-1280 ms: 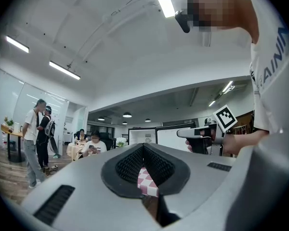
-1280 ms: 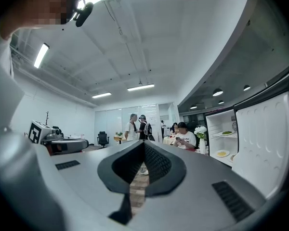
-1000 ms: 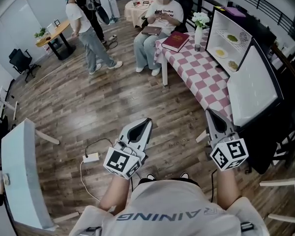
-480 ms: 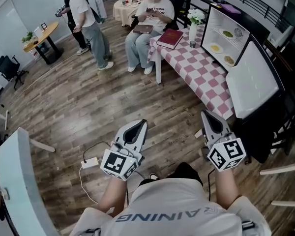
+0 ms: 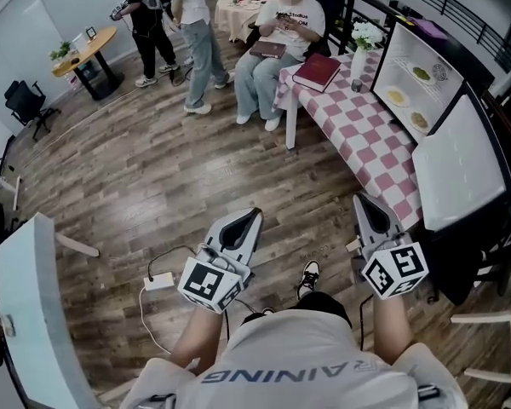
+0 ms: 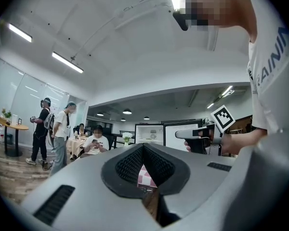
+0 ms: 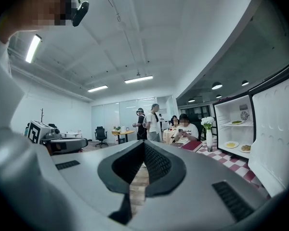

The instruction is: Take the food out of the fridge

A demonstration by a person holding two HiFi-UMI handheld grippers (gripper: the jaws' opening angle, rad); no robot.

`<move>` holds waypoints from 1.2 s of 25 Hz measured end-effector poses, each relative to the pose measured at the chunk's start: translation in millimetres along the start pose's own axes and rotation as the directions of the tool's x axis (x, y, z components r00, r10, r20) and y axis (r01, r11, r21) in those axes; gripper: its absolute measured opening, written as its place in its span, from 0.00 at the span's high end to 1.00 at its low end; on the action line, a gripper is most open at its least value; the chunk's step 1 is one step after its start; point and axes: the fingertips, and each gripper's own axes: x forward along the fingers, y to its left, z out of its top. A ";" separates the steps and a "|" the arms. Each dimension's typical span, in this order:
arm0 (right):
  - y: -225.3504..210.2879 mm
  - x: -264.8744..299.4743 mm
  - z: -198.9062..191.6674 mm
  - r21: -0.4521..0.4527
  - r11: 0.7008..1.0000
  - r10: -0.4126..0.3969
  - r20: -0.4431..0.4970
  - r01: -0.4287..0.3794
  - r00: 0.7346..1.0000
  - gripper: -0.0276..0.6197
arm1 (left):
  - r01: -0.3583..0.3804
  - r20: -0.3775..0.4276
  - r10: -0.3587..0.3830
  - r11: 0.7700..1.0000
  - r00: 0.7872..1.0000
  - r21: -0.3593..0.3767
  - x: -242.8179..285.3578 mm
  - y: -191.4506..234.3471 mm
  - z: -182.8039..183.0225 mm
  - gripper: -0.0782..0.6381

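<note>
We stand a step nearer the checked table (image 5: pixel 358 139) than a second ago, left gripper (image 5: pixel 248 217) and right gripper (image 5: pixel 367 203) both closed on nothing, the food (image 5: pixel 398 97) on plates (image 5: pixel 420 120) inside the open fridge (image 5: pixel 406 58), well ahead.

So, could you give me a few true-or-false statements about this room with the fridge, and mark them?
1. The fridge has its door open. True.
2. The plates of food are out on the table. False: they sit on the fridge shelves.
3. The left tool and the right tool hold nothing. True.
4. The red book is inside the fridge. False: it lies on the table.
</note>
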 end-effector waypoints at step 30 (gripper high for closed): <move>-285.1 120.6 12.9 0.109 0.989 -0.105 -0.005 0.105 0.994 0.93 | 0.060 -0.071 -0.059 0.998 0.996 0.014 317.8 30.3 -19.3 0.88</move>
